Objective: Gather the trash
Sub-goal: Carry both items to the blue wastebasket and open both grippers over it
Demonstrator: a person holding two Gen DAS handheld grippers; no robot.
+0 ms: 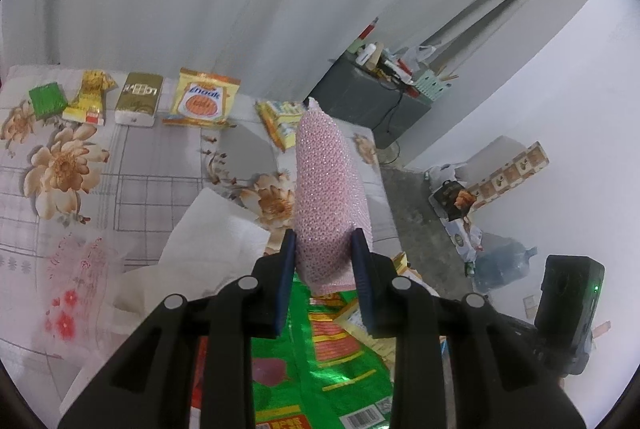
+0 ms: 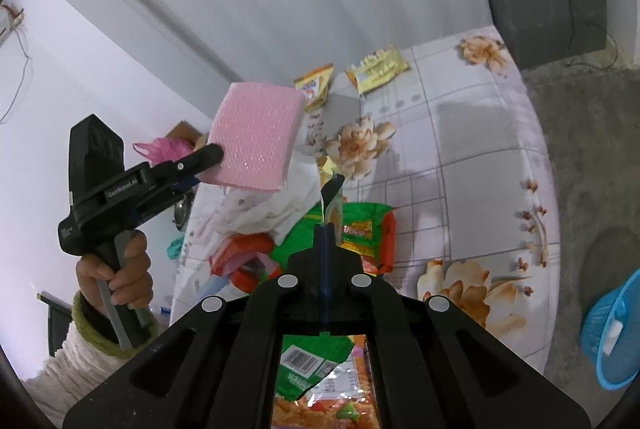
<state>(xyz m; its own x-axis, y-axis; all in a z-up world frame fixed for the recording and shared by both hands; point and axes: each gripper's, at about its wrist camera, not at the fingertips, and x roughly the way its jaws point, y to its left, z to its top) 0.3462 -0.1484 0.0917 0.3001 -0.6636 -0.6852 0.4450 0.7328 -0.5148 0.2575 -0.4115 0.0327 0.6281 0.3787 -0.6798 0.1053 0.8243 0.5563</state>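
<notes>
My left gripper [image 1: 323, 241] is shut on a pink sparkly sponge [image 1: 328, 189] and holds it upright above the bed; it also shows in the right wrist view [image 2: 256, 137] at the left, raised in the hand-held left gripper [image 2: 212, 153]. My right gripper [image 2: 325, 229] is shut on a thin snack wrapper [image 2: 334, 207] that sticks up from its tips. Green and red snack wrappers [image 1: 320, 349] lie below both grippers. White tissue paper [image 1: 208, 229] lies left of them.
A floral bedsheet [image 1: 60, 165] covers the bed. Several snack packets [image 1: 200, 101] line its far edge by the white curtain. A grey cabinet [image 1: 360, 97] with clutter stands beyond. A blue basket [image 2: 612, 333] sits on the floor at right. Bags and a water jug [image 1: 504, 265] are on the floor.
</notes>
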